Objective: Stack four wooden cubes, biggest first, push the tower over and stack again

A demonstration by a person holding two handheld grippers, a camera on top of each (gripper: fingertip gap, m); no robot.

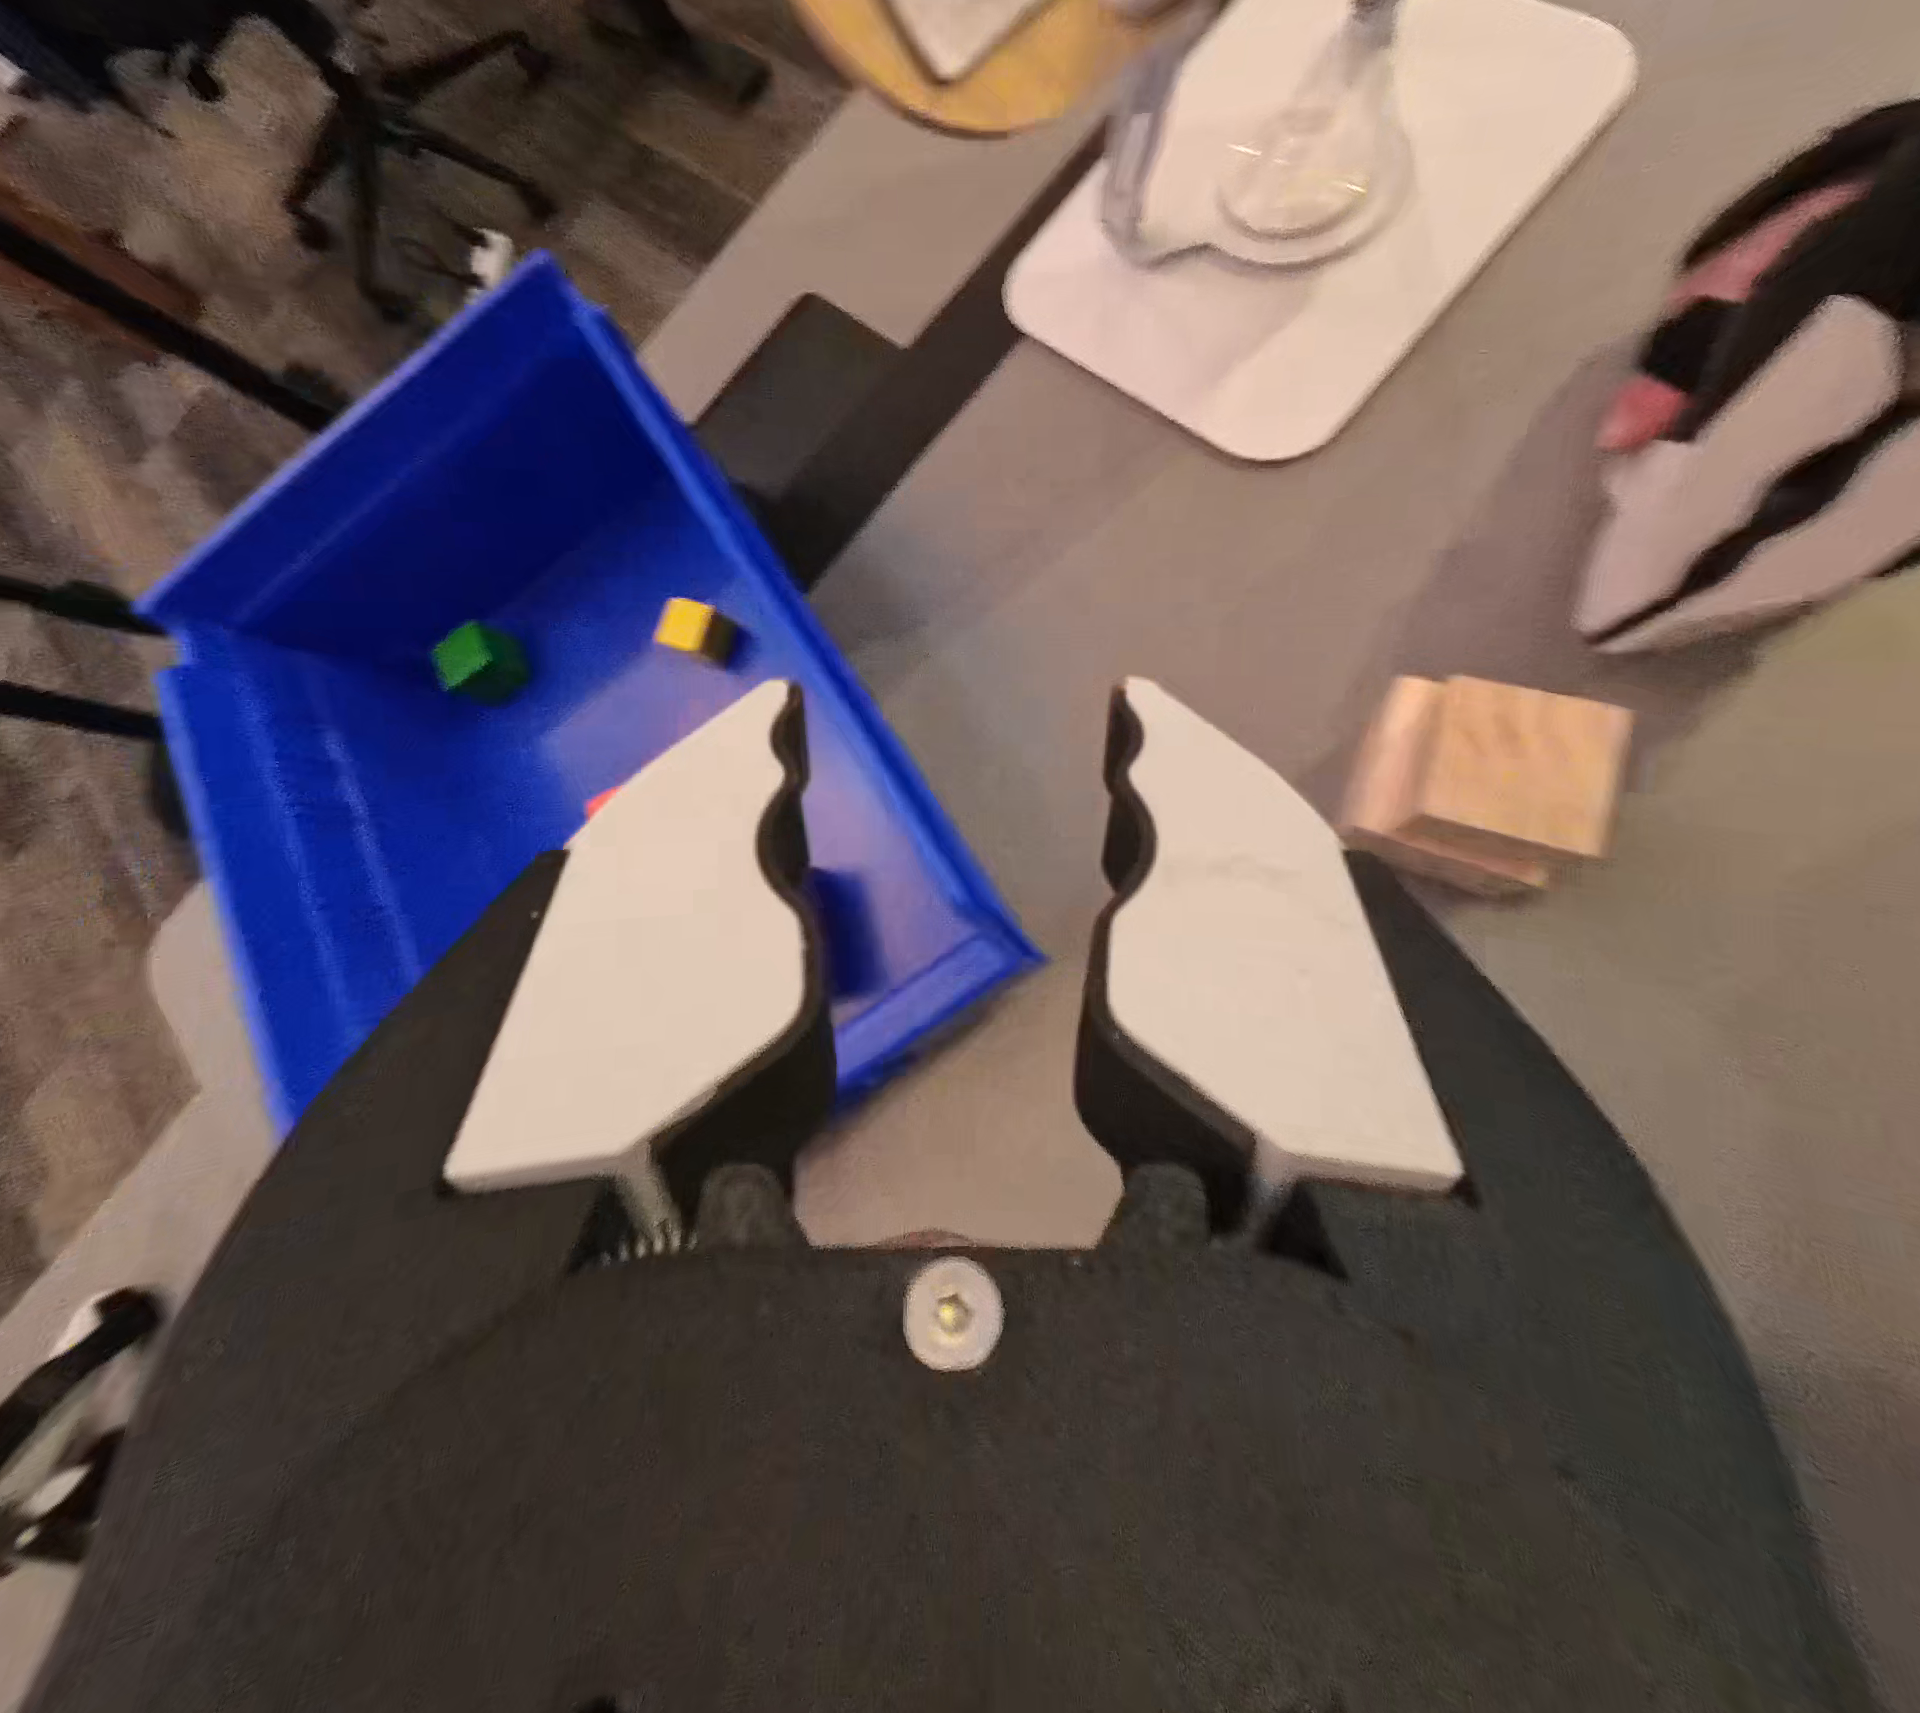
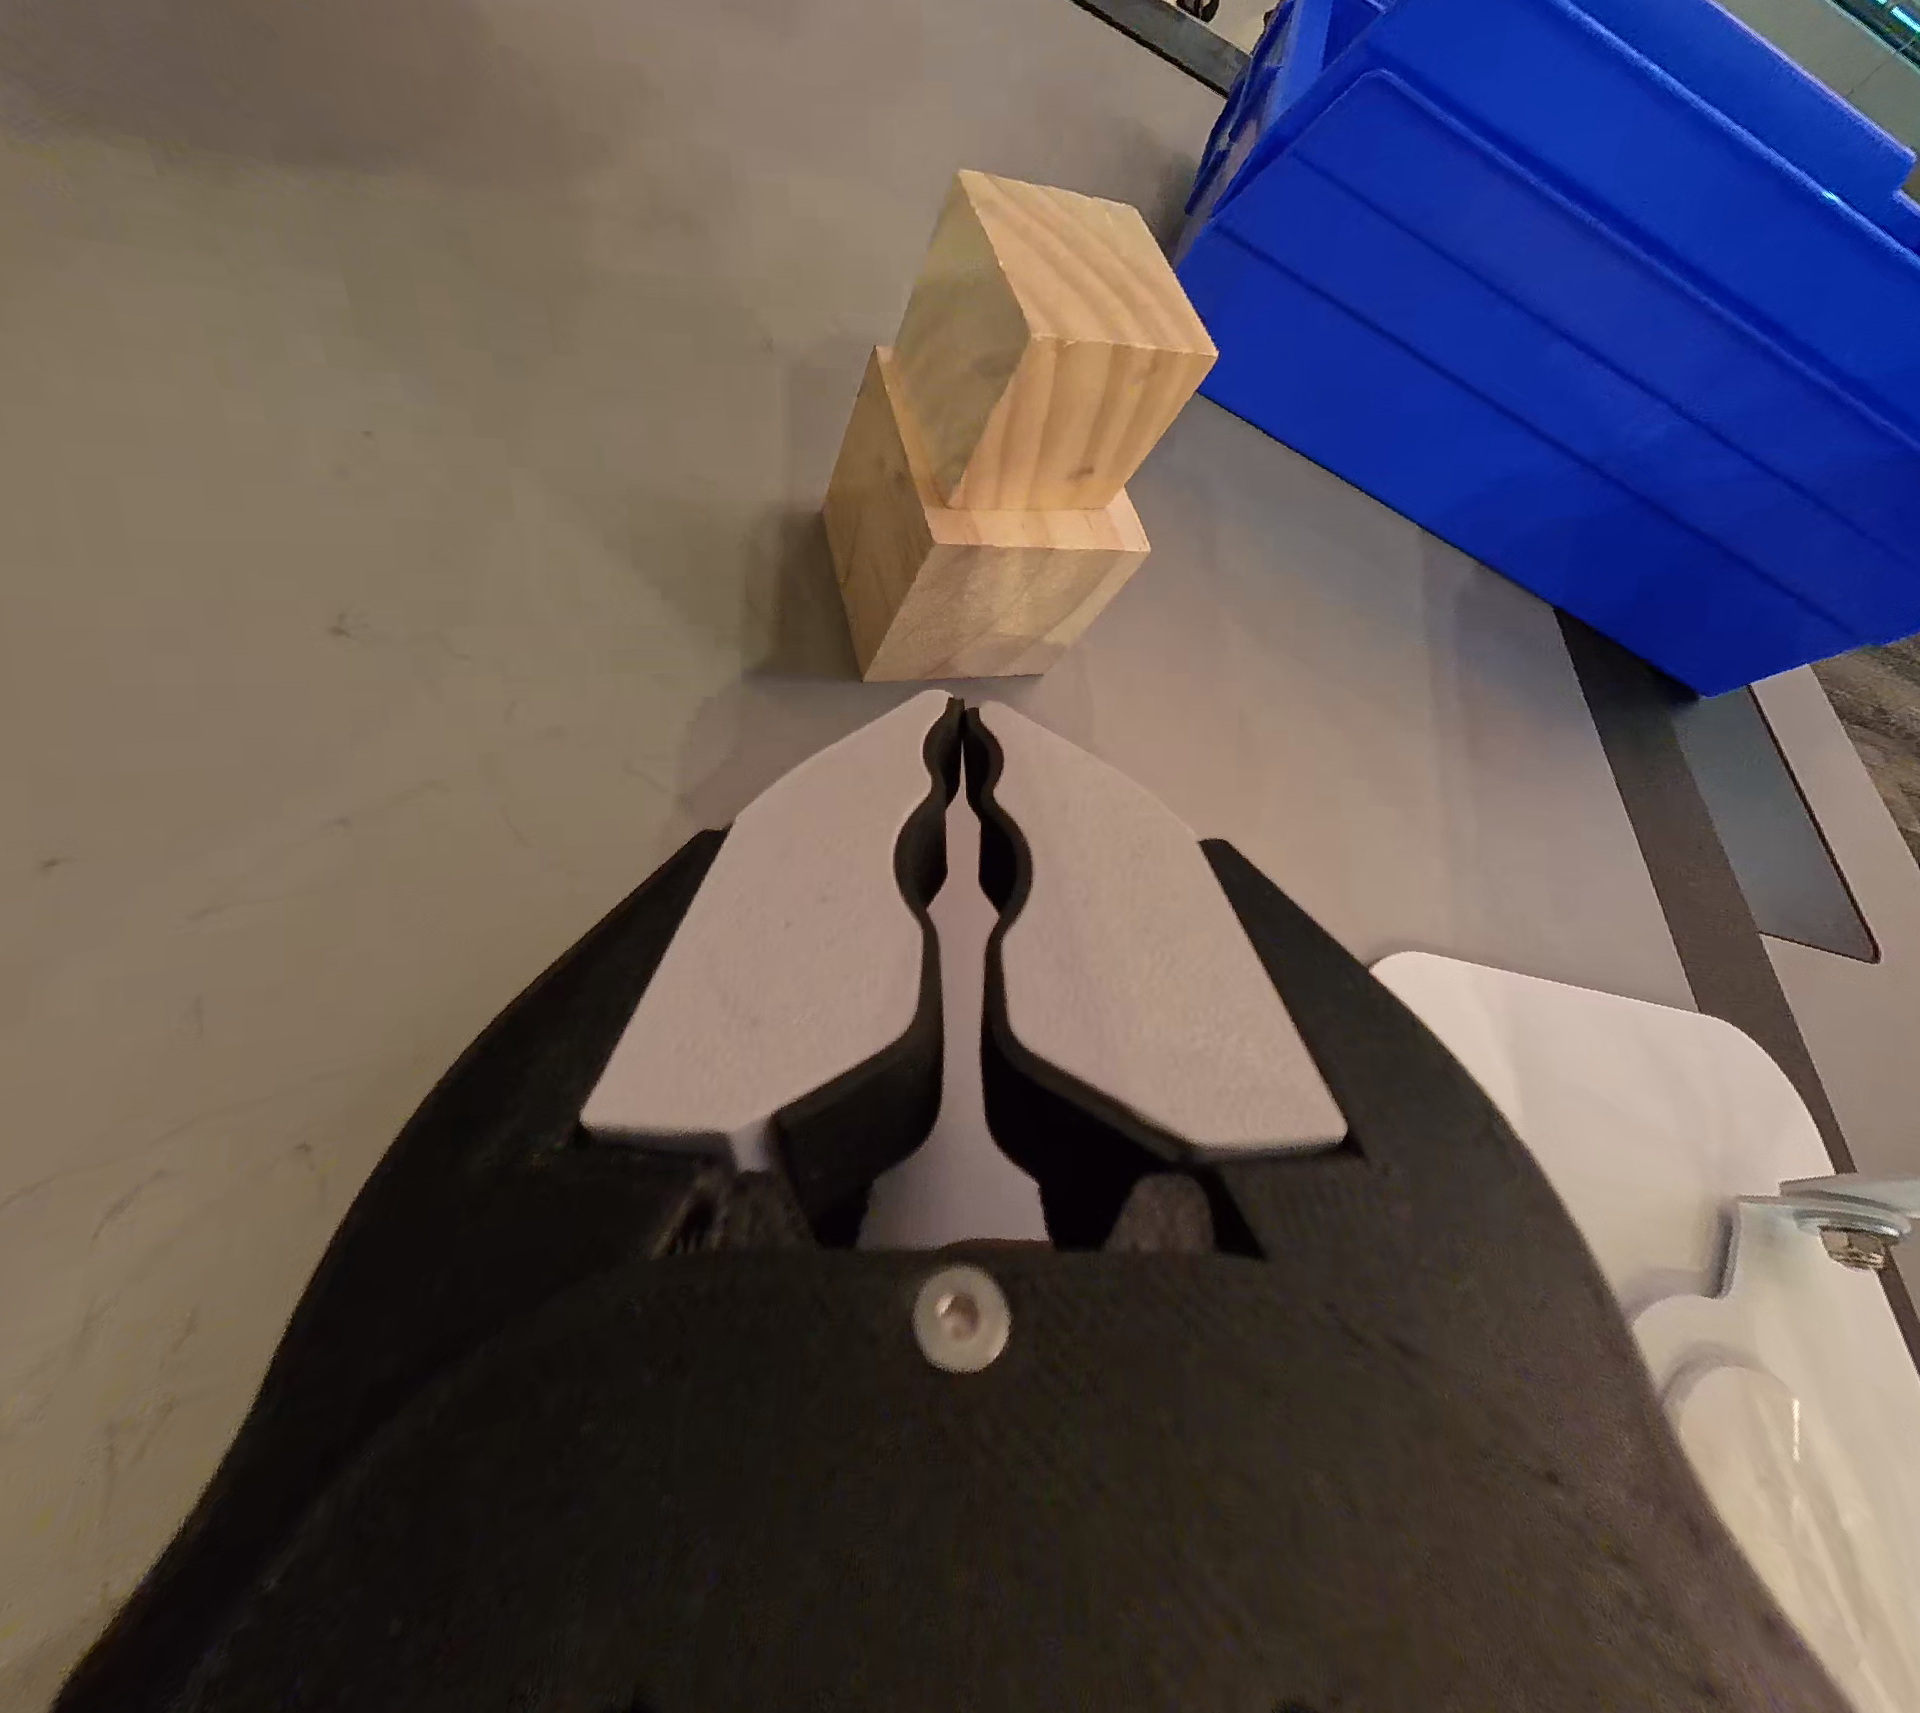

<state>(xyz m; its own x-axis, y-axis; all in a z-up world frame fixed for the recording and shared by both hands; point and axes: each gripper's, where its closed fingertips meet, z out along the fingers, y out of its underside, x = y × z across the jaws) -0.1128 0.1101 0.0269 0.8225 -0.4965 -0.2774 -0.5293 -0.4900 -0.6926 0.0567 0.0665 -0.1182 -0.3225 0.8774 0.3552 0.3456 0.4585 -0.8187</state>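
Two stacked pale wooden cubes (image 2: 997, 437)

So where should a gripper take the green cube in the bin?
Grip the green cube across two opposite side faces, coming straight down from above. It sits loose on the floor of the blue bin, clear of the yellow cube, and the walls block a sideways approach.

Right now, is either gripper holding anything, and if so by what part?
Nothing is held. The left gripper is open and empty; the right gripper is shut on nothing, just short of the two stacked cubes.
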